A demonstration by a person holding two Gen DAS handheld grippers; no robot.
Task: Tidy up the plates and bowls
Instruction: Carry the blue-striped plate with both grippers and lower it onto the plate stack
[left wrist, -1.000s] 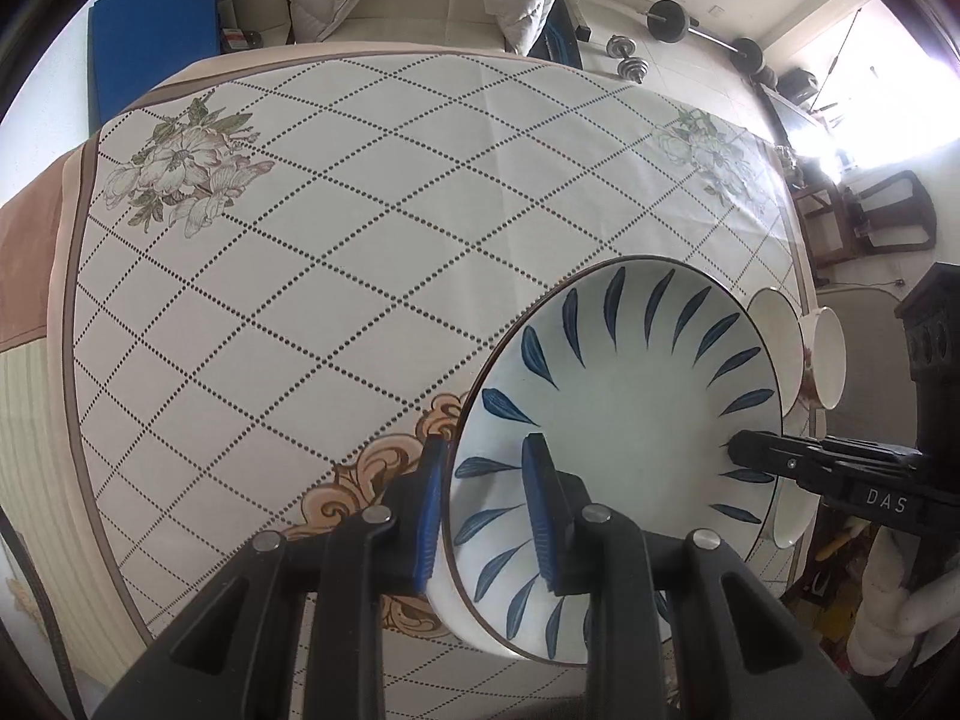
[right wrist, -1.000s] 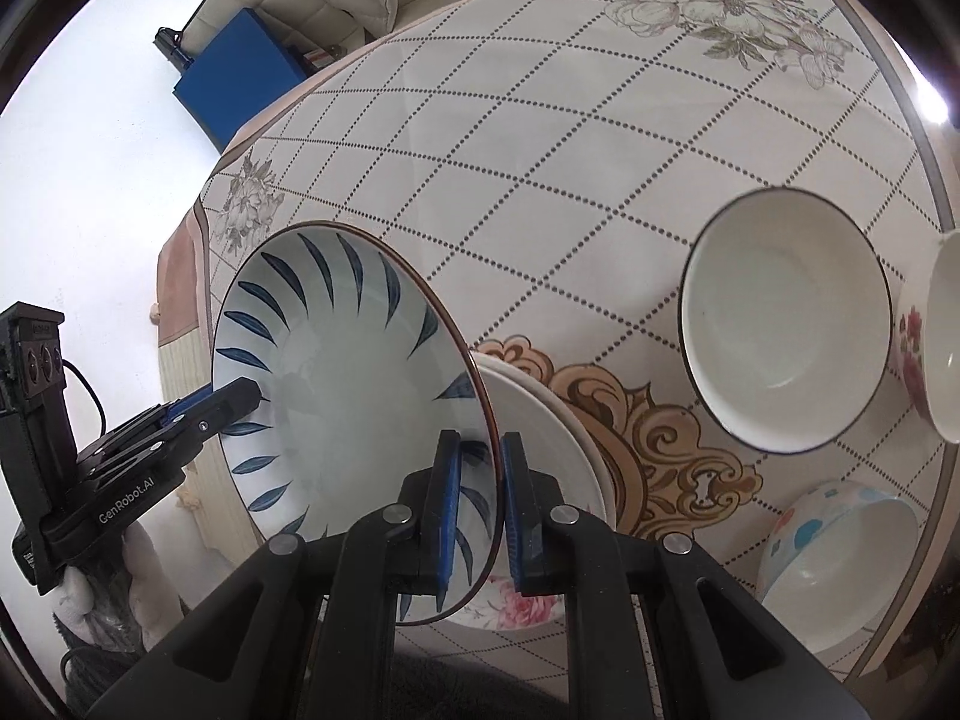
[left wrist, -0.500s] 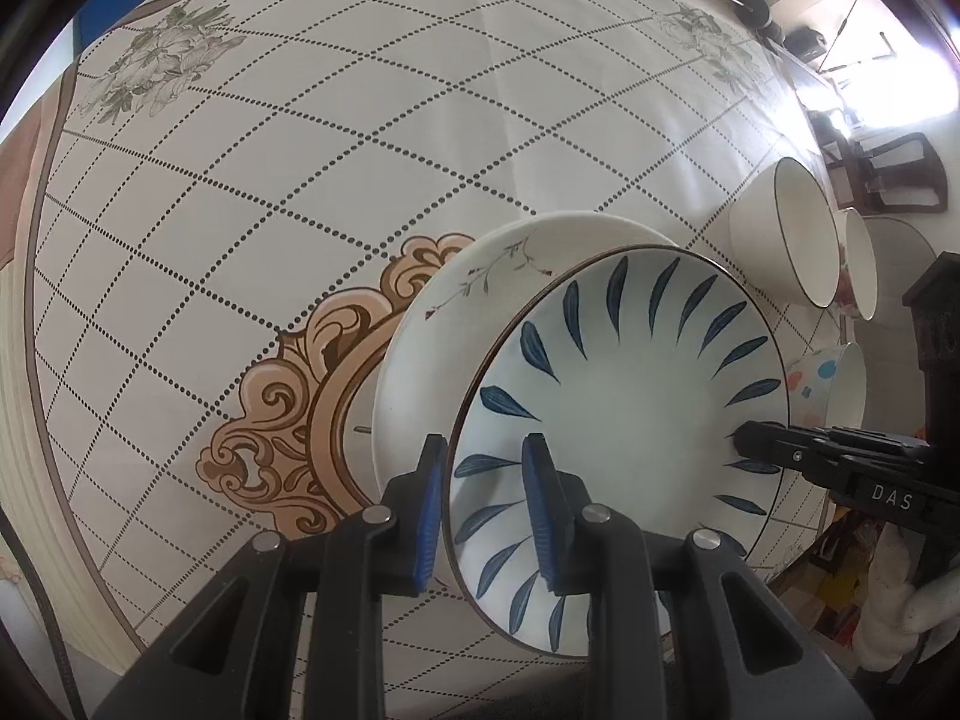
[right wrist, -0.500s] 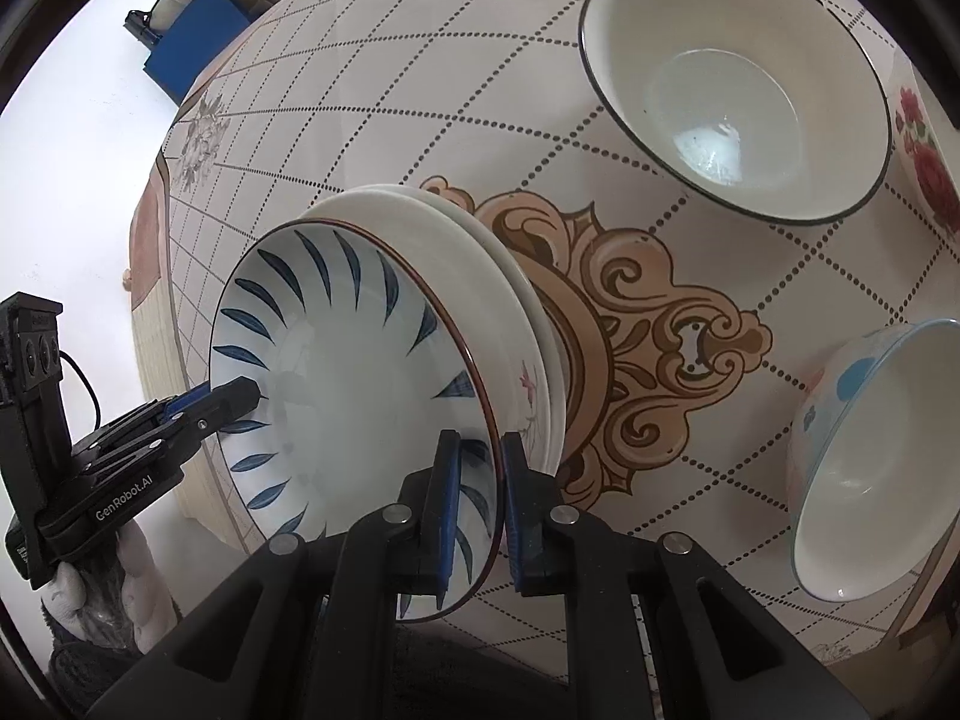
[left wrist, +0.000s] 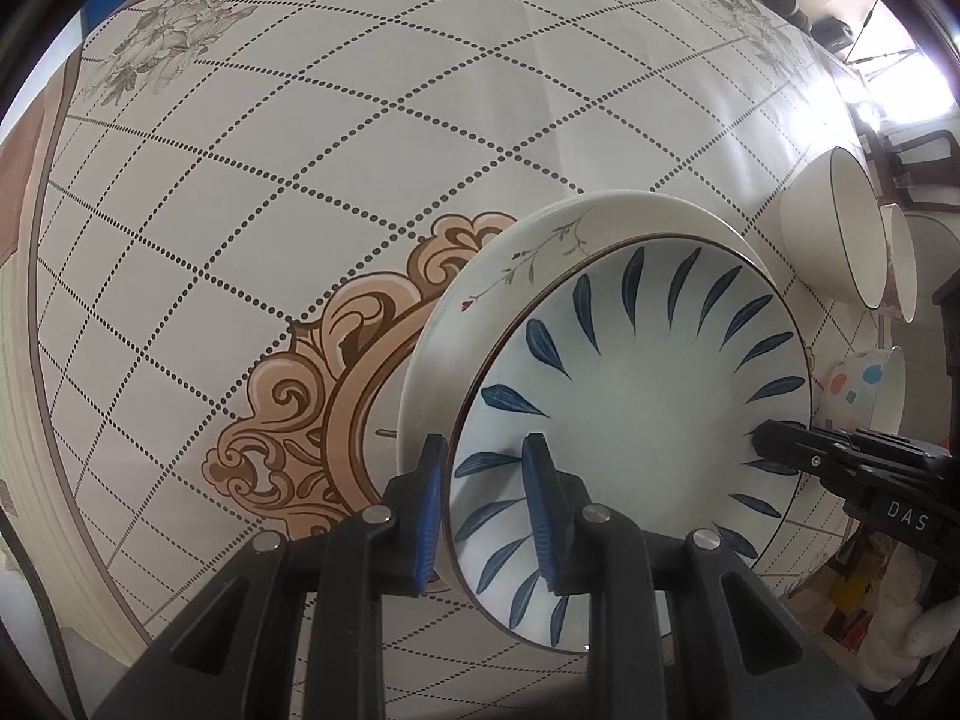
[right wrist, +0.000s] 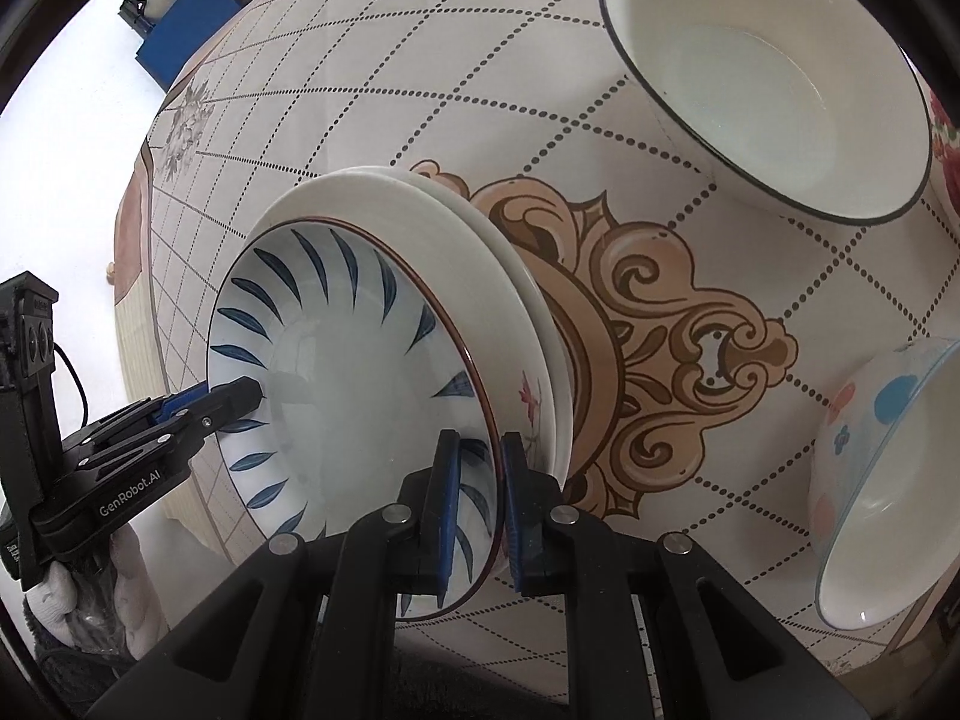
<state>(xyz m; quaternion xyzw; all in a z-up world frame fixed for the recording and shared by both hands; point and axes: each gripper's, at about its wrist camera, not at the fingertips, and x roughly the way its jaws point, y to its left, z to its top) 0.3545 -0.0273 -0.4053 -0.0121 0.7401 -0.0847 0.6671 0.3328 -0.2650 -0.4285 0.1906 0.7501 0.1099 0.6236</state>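
Note:
A blue-leaf plate [left wrist: 636, 396] is held by both grippers at opposite rims. My left gripper [left wrist: 483, 501] is shut on its near rim; in the right wrist view it shows at the plate's far side [right wrist: 231, 396]. My right gripper [right wrist: 477, 495] is shut on the plate [right wrist: 348, 384]; in the left wrist view it shows at the plate's right rim [left wrist: 780, 444]. The plate sits just over a stack of white floral plates [left wrist: 516, 252] [right wrist: 510, 288] on the table; whether it rests on them I cannot tell.
A white bowl with a dark rim [right wrist: 780, 78] [left wrist: 834, 228], a red-flower bowl [left wrist: 900, 264] and a dotted bowl [right wrist: 876, 480] [left wrist: 864, 384] stand to the right. The patterned tablecloth [left wrist: 300, 150] stretches left and far.
Both grippers have carried the blue-leaf plate down and over the white floral plate stack. The table and bowls now look closer.

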